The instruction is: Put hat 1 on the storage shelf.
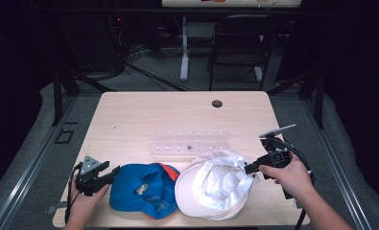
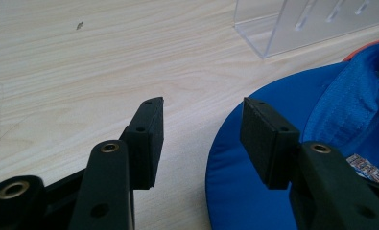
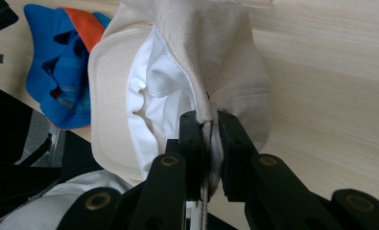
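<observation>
A white cap (image 1: 211, 184) lies upside down near the table's front edge, its lining showing. My right gripper (image 1: 249, 168) is shut on the cap's rear rim, and in the right gripper view the cream fabric (image 3: 211, 72) is pinched between the two black jaws of the right gripper (image 3: 209, 125). A blue cap (image 1: 141, 189) with an orange patch lies upside down to its left. My left gripper (image 1: 114, 171) stands open at the blue cap's left edge; in the left gripper view the blue brim (image 2: 254, 191) sits under the right jaw of the left gripper (image 2: 201, 108), nothing gripped.
A clear acrylic rack (image 1: 189, 143) with small pegs stands mid-table behind the caps. A round cable hole (image 1: 217, 103) is near the table's far edge. A black chair (image 1: 240, 43) and a desk leg stand beyond the table.
</observation>
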Demonstrator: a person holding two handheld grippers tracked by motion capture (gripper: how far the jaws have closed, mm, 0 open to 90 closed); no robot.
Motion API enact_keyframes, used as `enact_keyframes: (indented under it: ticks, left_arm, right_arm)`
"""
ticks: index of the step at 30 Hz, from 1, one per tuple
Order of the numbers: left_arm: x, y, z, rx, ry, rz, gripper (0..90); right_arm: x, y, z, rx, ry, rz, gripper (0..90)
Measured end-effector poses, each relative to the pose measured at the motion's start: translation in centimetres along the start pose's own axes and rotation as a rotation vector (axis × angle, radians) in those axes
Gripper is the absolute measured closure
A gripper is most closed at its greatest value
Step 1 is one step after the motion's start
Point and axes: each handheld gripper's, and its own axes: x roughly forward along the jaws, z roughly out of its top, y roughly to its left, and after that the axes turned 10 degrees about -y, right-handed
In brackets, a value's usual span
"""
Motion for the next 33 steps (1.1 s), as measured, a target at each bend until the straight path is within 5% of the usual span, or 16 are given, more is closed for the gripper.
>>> enact_keyframes:
  ticks: [16, 25, 33]
  left_arm:
    - [0.0, 0.0, 0.0, 0.000, -0.002, 0.000, 51.2]
    - [-0.1, 0.0, 0.0, -0.001, -0.002, 0.002, 51.2]
    - [-0.1, 0.0, 0.0, 0.003, -0.005, 0.002, 51.1]
  right_arm:
    - [-2.4, 0.6, 1.0, 0.074, -0.011, 0.157, 81.7]
    - [-3.0, 0.9, 1.4, 0.169, -0.033, 0.341, 81.7]
    - [-4.1, 1.6, 1.7, 0.206, -0.078, 0.439, 81.7]
